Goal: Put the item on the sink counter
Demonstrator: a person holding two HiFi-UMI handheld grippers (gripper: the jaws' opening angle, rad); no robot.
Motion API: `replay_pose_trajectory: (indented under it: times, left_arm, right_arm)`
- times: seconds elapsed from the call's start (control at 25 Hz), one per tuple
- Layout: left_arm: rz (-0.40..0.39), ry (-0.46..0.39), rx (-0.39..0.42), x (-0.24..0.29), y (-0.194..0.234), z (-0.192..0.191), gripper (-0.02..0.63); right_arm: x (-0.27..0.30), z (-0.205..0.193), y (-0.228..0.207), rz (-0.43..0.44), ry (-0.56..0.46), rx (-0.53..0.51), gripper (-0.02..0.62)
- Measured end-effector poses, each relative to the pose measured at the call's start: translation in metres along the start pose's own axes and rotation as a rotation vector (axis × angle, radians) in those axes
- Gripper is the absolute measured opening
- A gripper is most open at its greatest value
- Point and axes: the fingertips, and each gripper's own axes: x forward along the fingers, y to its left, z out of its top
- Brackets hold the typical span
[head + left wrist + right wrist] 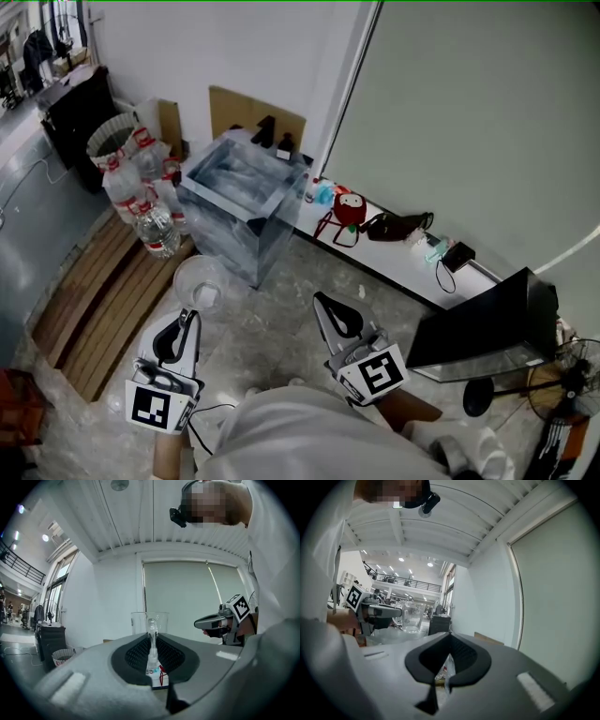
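A: Where's the glass point(200, 284) rn?
B: In the left tool point(188, 317) — jaws nearly together, pinching one side of the glass wall at the rim. It hangs upright in the air over the floor point(281, 319), just before the near corner of the clear tank point(246, 202). Can't make out any sink desk in view.
A: Right tool point(327, 307)?
B: Jaws together w/ only a slit, nothing in them. It sits beside the left one, pointing the same way, fwd and away from the body.
A: How'll the glass handle?
B: Prob light but rigid, slick & breakable. A one-wall pinch could let it swing, so I'd keep it upright, go slow, no hard squeeze. The rim wall looks like the only sensible hold; the body's too wide for these jaws.
A: Left arm pose?
B: Hand low by the torso, tool seems tilted a bit up, glass out front and apart from the tank.
A: Risk?
B: Set-down — base should land flat, else it may tip or chip.
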Motion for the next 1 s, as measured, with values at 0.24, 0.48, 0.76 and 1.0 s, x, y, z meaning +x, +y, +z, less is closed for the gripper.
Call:
replay_pose_trajectory:
  times: [0.24, 0.48, 0.76, 1.0]
  left_arm:
    - [-0.017, 0.003, -0.005, 0.009, 0.028, -0.005, 0.02]
    - [-0.031, 0.003, -0.014, 0.035, 0.045, -0.013, 0.02]
    - [-0.024, 0.014, -0.013, 0.099, 0.07, -0.023, 0.02]
    - [0.0, 0.008, 0.001, 0.166, 0.1, -0.025, 0.02]
  right_arm:
    - [0.029, 0.003, 0.003, -0.025, -0.009, -0.003, 0.005]
    - [0.057, 0.001, -0.013, -0.028, -0.021, -0.012, 0.005]
    - [0.111, -0.013, -0.064, -0.017, -0.024, -0.004, 0.005]
    - [0.167, -0.024, -0.119, 0.007, -0.027, 0.01, 0.005]
